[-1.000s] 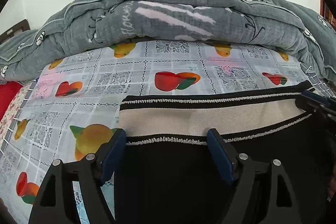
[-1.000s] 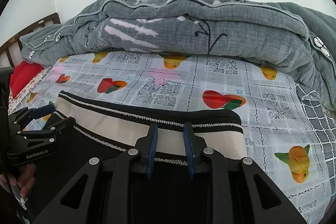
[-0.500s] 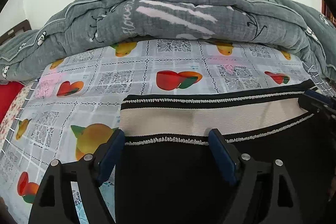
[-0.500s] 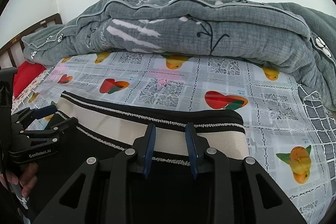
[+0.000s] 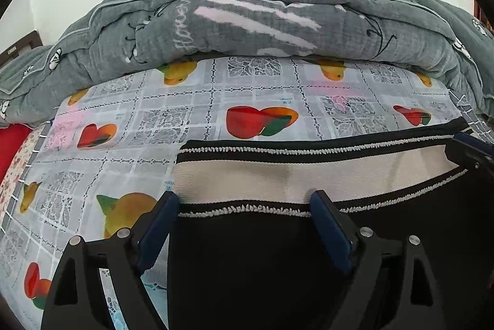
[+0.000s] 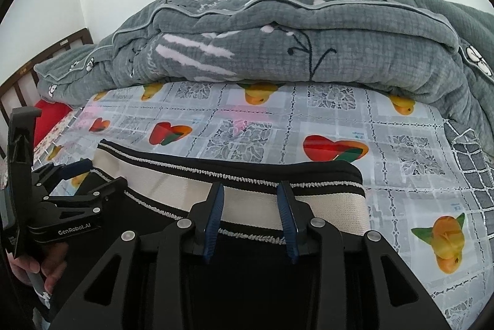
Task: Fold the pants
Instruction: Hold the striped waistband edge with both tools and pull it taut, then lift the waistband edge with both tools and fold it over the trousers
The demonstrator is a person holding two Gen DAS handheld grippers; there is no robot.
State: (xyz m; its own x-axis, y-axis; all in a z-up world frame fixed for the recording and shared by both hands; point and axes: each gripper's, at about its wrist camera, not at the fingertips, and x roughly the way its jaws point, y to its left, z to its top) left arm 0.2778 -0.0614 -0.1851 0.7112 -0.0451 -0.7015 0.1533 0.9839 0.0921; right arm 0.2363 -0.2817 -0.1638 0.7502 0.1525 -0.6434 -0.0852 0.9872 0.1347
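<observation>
Black pants (image 5: 262, 268) with a cream waistband (image 5: 278, 178) edged in black lie flat on the bed. They also show in the right wrist view (image 6: 247, 262), waistband (image 6: 247, 203) facing the quilt. My left gripper (image 5: 244, 206) is open, its blue-padded fingers straddling the waistband's left corner. My right gripper (image 6: 250, 197) is open over the waistband near its right end. The left gripper also shows in the right wrist view (image 6: 83, 175), and the right gripper's tip shows in the left wrist view (image 5: 469, 150).
The bed has a fruit-print sheet (image 5: 154, 120). A folded grey quilt (image 5: 247, 21) is piled behind the pants along the white wall. A red pillow (image 6: 49, 120) and a wooden bed frame (image 6: 37, 67) are at the left.
My right gripper's fingers have spread from a narrow gap to a wider one over the waistband. My left gripper stays open and barely shifts. The pants lie still.
</observation>
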